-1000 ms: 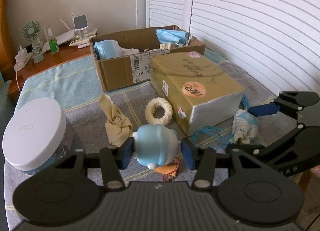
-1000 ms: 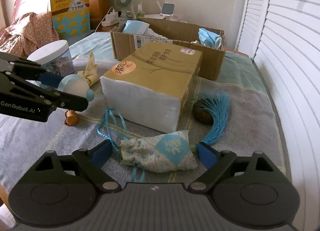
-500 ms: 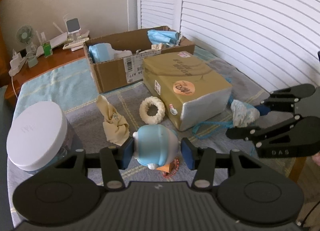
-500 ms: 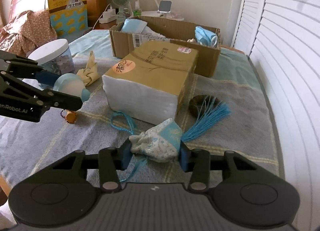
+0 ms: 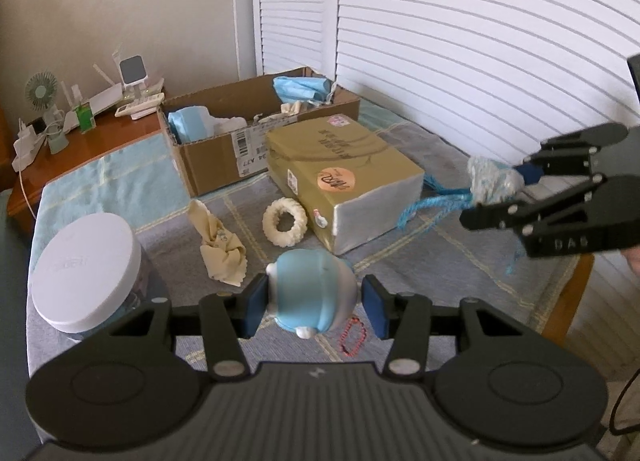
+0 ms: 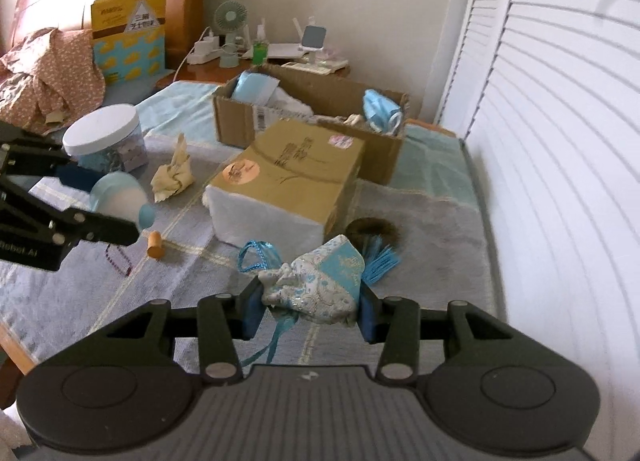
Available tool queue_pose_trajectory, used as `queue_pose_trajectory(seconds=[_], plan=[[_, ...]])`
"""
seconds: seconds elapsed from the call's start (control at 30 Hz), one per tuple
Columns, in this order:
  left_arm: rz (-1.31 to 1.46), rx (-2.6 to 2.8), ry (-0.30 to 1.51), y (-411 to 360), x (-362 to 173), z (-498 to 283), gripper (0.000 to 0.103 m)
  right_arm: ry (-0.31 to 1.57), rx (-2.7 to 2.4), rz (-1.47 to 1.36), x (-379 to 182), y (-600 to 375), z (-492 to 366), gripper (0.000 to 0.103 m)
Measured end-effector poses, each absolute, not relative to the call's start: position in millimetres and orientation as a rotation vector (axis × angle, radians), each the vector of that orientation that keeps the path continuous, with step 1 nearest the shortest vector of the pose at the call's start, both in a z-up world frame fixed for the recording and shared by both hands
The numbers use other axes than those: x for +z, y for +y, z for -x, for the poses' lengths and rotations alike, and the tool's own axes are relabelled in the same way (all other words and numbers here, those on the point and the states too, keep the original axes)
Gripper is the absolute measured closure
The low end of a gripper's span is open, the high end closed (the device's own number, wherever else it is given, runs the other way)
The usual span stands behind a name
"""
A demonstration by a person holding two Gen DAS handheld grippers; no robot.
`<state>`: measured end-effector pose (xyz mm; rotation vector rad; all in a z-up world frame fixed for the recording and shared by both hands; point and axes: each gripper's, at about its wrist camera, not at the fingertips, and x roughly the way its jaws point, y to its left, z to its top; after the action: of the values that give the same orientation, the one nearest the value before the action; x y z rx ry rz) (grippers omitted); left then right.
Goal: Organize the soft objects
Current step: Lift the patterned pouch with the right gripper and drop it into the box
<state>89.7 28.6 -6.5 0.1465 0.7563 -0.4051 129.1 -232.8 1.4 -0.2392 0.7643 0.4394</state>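
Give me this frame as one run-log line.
left gripper: shut on blue plush toy | right gripper: shut on patterned sachet, lifted | cardboard box: open, partly filled | phase: carrying

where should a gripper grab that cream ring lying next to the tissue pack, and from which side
The cream ring lies flat on the blanket with its hole facing up, beside the tissue pack. Come from above and pinch one stretch of the rim, one finger in the hole and one outside, best on the side away from the pack. Both grippers look full now.
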Motion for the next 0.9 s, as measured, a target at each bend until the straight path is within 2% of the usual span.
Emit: queue_pose_trajectory(seconds=[0.47, 0.9], plan=[[-0.114, -0.426, 0.708, 33.7, 6.9, -79.8, 0.053, 0.668, 0.367, 0.303, 46.7, -234.6, -150.4, 0.052], [-0.089, -0.416, 0.713, 38.4, 5.7, -91.6, 0.053, 0.586, 0.391, 0.339, 80.0, -210.7, -225.6, 0.052]])
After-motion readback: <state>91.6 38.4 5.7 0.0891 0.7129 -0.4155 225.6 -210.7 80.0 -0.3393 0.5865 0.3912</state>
